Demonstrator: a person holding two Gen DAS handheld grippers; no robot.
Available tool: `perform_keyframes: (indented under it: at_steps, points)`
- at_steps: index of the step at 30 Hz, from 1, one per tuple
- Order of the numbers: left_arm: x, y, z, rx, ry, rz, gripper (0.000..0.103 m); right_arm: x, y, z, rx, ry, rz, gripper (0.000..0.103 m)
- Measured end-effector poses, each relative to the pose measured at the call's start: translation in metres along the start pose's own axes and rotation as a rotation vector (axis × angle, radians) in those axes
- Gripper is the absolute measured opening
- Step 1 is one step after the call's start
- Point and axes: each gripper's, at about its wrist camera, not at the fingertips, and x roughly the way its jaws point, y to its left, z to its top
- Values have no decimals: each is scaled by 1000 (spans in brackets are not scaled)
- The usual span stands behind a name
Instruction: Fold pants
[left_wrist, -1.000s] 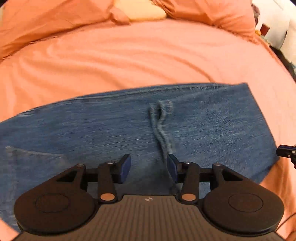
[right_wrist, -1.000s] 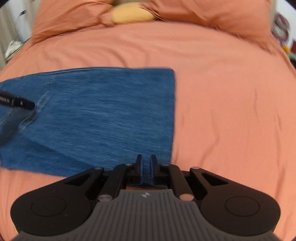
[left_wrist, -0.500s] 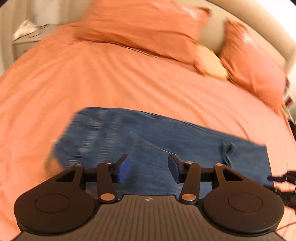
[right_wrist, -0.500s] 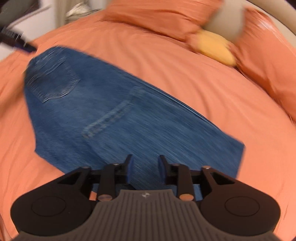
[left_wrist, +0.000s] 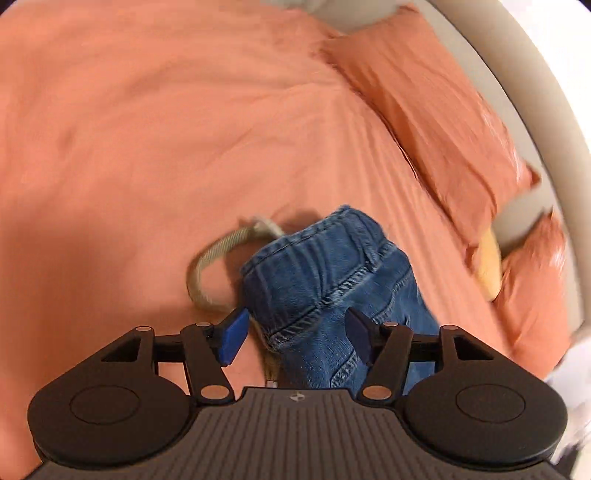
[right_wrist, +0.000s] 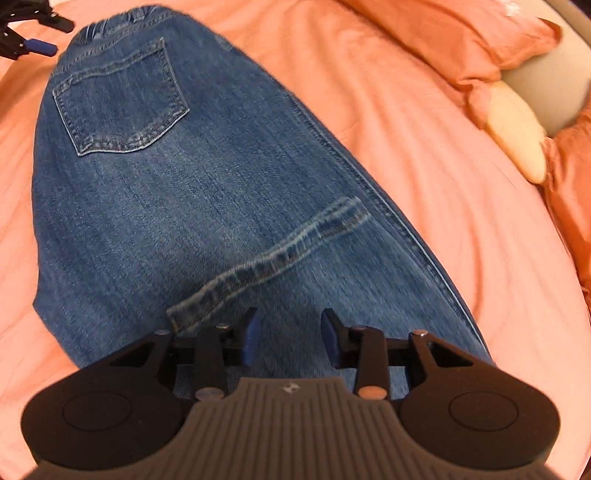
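Blue denim pants (right_wrist: 192, 192) lie folded lengthwise on an orange bed, back pocket (right_wrist: 122, 103) up, with a leg hem (right_wrist: 269, 258) folded over the middle. My right gripper (right_wrist: 290, 338) is open just above the folded end, holding nothing. In the left wrist view, the elastic waistband end (left_wrist: 325, 266) lies between the fingers of my open left gripper (left_wrist: 295, 338), with a beige drawstring (left_wrist: 214, 266) looping out to its left. The left gripper also shows at the top left of the right wrist view (right_wrist: 33, 40), beside the waistband.
The orange bedspread (left_wrist: 147, 147) spreads all around the pants. Orange pillows (left_wrist: 436, 122) and a yellow cushion (right_wrist: 517, 125) lie against a grey headboard (left_wrist: 524, 74) to the right.
My right gripper opened and let go of the pants. Both grippers swung round: the left moved to the waistband end and the right now looks along the pants' length.
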Motion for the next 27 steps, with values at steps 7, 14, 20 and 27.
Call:
perform_keyframes:
  at_steps: [7,14,20,27]
  points:
    - [35,23,-1,-107,22,-77,71,28,4,19,-101,102,52,33]
    - [41,19,1,-50,-3,-106,63,48,2,24,-137,154,102,34]
    - [24,-9,-2,33,-58,-66,37,50,-5,25,-108,147,118,34]
    - [-28,-93,-8,239,-165,-90,33,39,-11,6,-14,87,58,41]
